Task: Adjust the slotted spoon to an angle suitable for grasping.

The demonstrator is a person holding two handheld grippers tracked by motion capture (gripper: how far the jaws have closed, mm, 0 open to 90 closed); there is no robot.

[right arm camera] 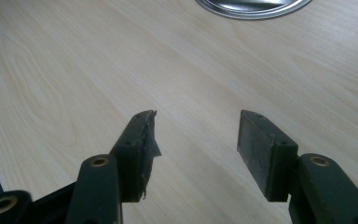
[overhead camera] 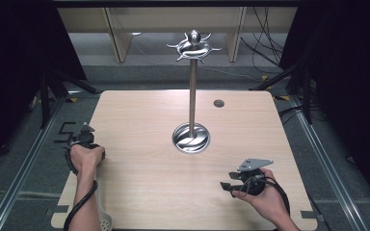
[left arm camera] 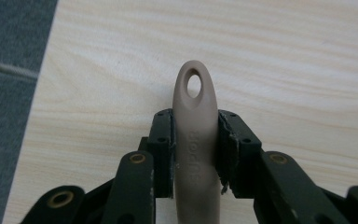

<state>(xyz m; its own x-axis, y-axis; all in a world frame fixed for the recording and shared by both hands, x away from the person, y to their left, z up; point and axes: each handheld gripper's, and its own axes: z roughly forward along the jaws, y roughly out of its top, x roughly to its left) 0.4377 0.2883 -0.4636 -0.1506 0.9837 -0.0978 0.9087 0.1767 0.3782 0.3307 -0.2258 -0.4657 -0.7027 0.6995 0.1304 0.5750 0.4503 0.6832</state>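
Observation:
My left gripper (left arm camera: 196, 119) is shut on the beige handle (left arm camera: 198, 158) of a utensil, its pads pressing both sides just below the hanging hole. From above, that gripper (overhead camera: 83, 137) sits at the table's left edge, and a white perforated utensil head (overhead camera: 105, 222) pokes out beside the forearm. My right gripper (right arm camera: 196, 135) stands open with only bare wood between its fingers; in the high view the right gripper (overhead camera: 227, 186) is near the front right. A metal stand (overhead camera: 191, 86) with hooks at its top rises from a round base (overhead camera: 191, 138) at the table's middle.
The wooden table (overhead camera: 139, 192) ends close to the left gripper, with grey floor (left arm camera: 9, 93) beyond. A small grey disc (overhead camera: 218, 103) sits in the tabletop at the back right. The stand's base rim (right arm camera: 254, 7) lies ahead of the right gripper.

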